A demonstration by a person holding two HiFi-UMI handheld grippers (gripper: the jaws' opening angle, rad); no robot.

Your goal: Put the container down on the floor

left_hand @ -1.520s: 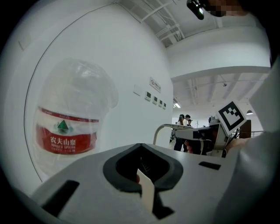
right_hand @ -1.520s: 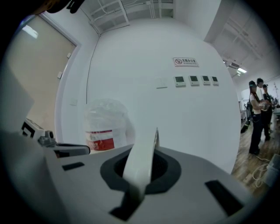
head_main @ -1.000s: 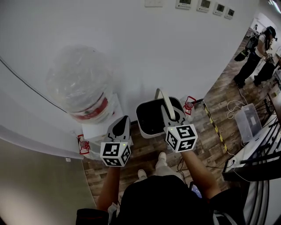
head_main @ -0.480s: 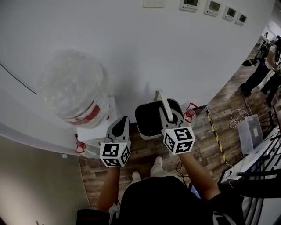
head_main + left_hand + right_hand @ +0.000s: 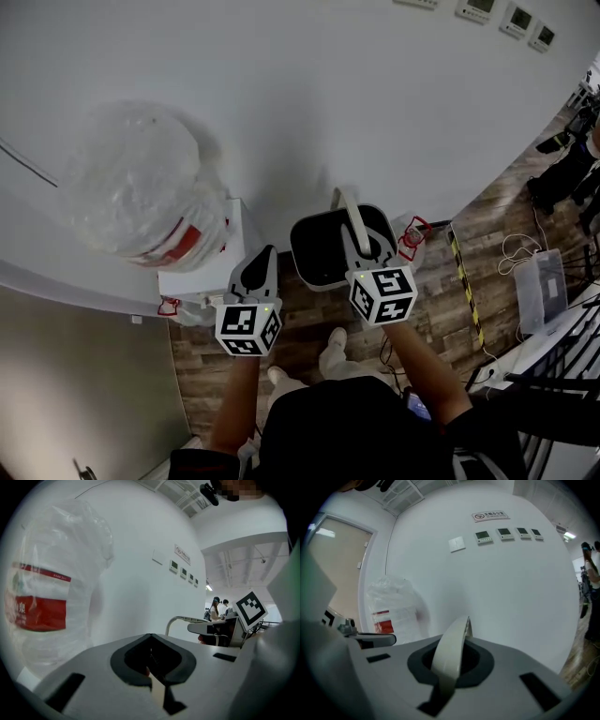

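The step in hand looks like the lowering itself: the right gripper (image 5: 364, 247) has its jaws clamped on the handle (image 5: 351, 219) of the container (image 5: 319, 251), which hangs just in front of the person's feet and close to the wall (image 5: 328, 112). From above I cannot tell whether its base touches the floor (image 5: 309, 314) yet. The next move, as I judge it, calls for a steady, level descent until the base sits flat on the planks, and only then a release of the handle. The left gripper (image 5: 260, 260) hovers beside the container with its jaws pressed together on nothing, taking no part. The container is a rounded-square bin, smooth pale plastic with a dark inside; its handle is a thin, flat, cream-coloured arch that stands upright between the right jaws (image 5: 450, 658). The floor is matt wood-grain planking. To the left stands a large water bottle (image 5: 141, 187) under crinkled clear film, with a red label.
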